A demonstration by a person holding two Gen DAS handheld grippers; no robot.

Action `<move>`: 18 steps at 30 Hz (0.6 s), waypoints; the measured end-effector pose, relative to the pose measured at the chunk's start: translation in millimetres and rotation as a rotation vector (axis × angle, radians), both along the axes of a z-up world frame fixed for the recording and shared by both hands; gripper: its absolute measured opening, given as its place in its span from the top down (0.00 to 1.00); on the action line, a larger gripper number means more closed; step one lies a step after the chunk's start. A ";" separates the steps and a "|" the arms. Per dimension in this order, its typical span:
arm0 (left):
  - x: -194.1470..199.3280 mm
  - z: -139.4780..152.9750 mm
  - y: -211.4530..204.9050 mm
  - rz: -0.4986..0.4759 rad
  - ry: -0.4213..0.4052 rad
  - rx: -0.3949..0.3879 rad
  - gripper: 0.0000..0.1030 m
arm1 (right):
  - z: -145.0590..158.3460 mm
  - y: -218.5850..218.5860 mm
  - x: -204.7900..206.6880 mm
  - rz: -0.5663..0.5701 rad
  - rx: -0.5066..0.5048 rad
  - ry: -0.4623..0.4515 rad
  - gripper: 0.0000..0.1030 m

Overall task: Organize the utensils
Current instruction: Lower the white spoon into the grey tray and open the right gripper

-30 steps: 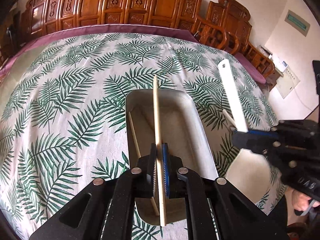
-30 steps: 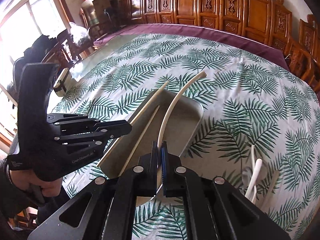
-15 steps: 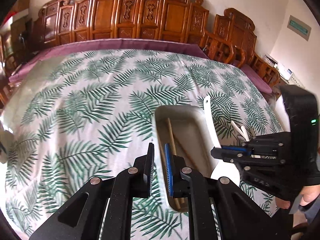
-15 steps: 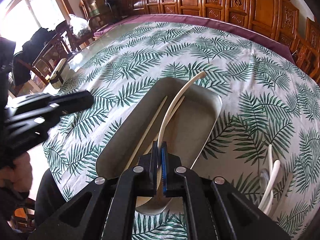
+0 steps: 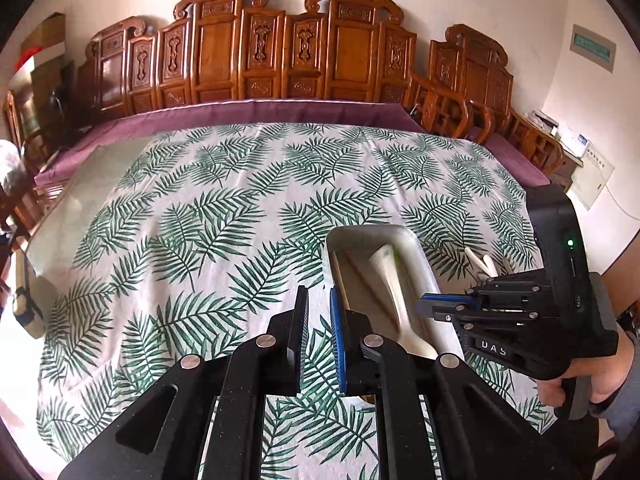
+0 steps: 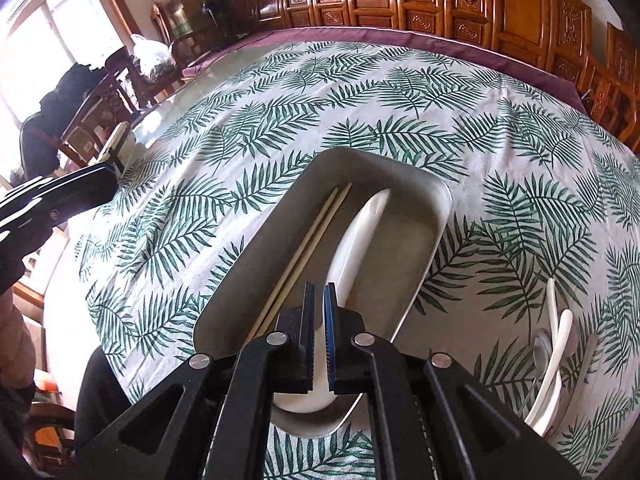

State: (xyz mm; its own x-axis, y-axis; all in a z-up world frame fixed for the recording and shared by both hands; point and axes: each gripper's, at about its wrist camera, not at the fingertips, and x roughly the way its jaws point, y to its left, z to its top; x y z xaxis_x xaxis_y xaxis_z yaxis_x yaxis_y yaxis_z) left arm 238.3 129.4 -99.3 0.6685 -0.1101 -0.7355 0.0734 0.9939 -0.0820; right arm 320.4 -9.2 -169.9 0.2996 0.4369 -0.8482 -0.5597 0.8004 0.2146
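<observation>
A metal tray (image 6: 424, 240) is lying on a table under a palm-leaf tablecloth (image 6: 256, 128), with a pair of wooden chopsticks (image 6: 316, 236) resting side by side along its left half and a white spoon (image 6: 360, 232) lying lengthwise just beside them, bowl end nearest the camera. The right gripper (image 6: 319, 338) is hovering over the spoon's bowl end, its jaws standing a narrow slit apart with the spoon showing below the gap; no pad is visibly pressing on it. The left gripper (image 5: 319, 340) is hanging over the cloth just left of the tray (image 5: 416, 256), jaws a small gap apart and holding nothing. More white utensils (image 6: 554, 364) are lying loose in a heap on the cloth to the tray's right. Carved wooden chairs (image 5: 280, 52) are lining the far edge of the table.
</observation>
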 end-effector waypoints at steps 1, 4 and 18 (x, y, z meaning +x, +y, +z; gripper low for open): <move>-0.4 1.3 -0.7 0.000 -0.002 0.002 0.91 | 1.0 -2.3 -1.0 -0.002 0.001 -0.003 0.94; -0.8 4.9 -5.1 0.000 -0.006 0.004 0.91 | 5.2 -10.6 -4.3 -0.019 0.005 -0.013 0.94; -6.8 20.1 -54.7 -0.078 -0.032 0.019 0.91 | 42.4 -101.7 -45.6 -0.118 0.003 -0.112 0.94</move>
